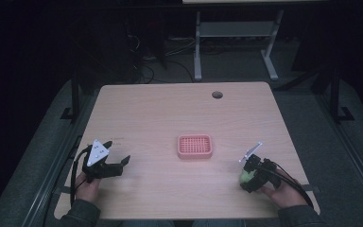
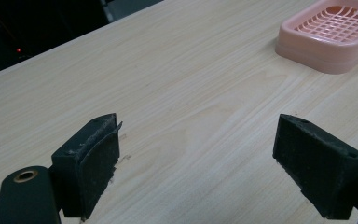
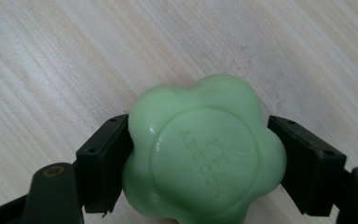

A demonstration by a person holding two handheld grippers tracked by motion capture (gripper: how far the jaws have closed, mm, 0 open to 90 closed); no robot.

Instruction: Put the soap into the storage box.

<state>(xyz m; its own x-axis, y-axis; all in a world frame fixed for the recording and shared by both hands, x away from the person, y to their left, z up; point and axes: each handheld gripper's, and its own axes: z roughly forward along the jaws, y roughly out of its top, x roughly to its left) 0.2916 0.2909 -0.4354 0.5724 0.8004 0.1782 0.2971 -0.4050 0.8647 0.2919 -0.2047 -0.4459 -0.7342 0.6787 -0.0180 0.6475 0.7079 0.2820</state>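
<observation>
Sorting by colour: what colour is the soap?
Pale green soap, clearest in the right gripper view.

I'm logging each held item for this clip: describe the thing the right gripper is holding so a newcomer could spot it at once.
On the light wooden table, look at the near right corner, right of the pink soap dish. The right gripper is shut on a green soap bar. It is flower-shaped with rounded lobes and embossed lettering, the one green thing on the table.
</observation>
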